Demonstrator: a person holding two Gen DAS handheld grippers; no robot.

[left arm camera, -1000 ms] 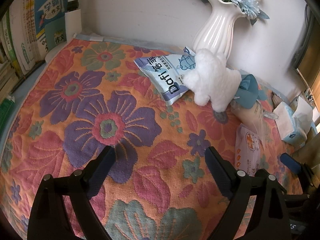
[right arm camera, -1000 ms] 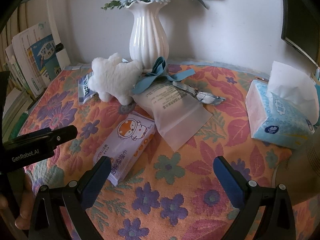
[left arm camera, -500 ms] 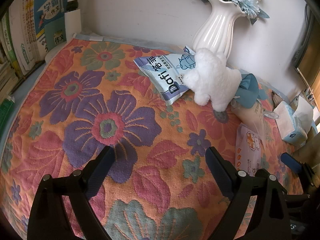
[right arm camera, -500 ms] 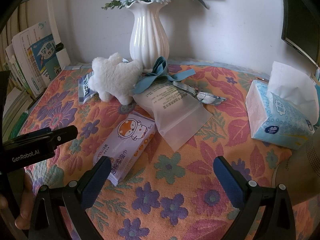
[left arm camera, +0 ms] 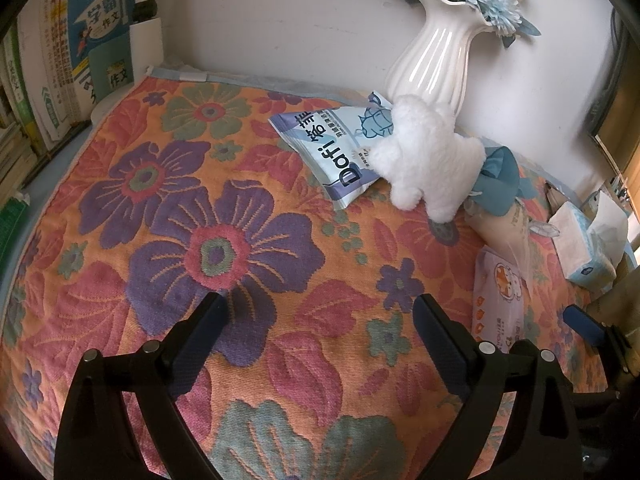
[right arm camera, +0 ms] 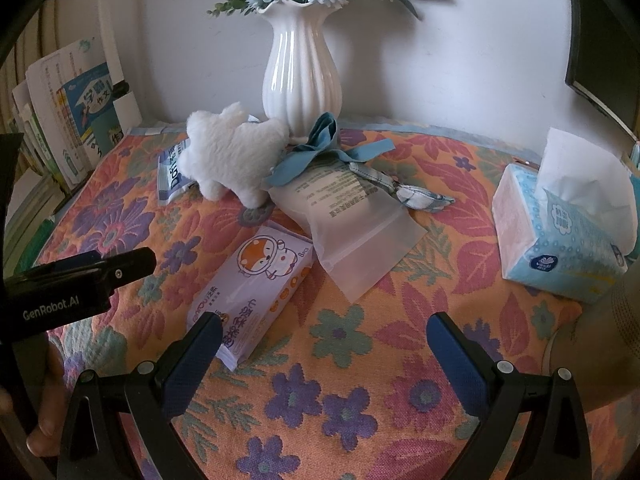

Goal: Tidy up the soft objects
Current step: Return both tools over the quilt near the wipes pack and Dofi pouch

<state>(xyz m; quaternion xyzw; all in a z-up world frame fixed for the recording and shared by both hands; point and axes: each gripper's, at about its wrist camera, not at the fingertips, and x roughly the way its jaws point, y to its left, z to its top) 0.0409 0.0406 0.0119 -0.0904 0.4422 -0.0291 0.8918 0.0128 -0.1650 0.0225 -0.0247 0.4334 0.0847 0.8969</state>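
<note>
Left wrist view
Open room: a broad bare stretch of the floral cloth (left arm camera: 224, 248) lay ahead on the counter, books (left arm camera: 60, 80) lining its left edge.
Left claw (left arm camera: 320, 320): spread wide, empty, touching nothing.
Soft things: white plush toy (left arm camera: 428, 160) rested on the blue packet (left arm camera: 332, 148), before the vase (left arm camera: 436, 56).

Right wrist view
Right claw (right arm camera: 324, 340): wide apart, empty; its left finger just beside the purple wipes pack (right arm camera: 260, 284).
Obstacles: frosted pouch (right arm camera: 352, 224) overlapped the pack; tissue box (right arm camera: 560, 236) stood well apart at right.
</note>
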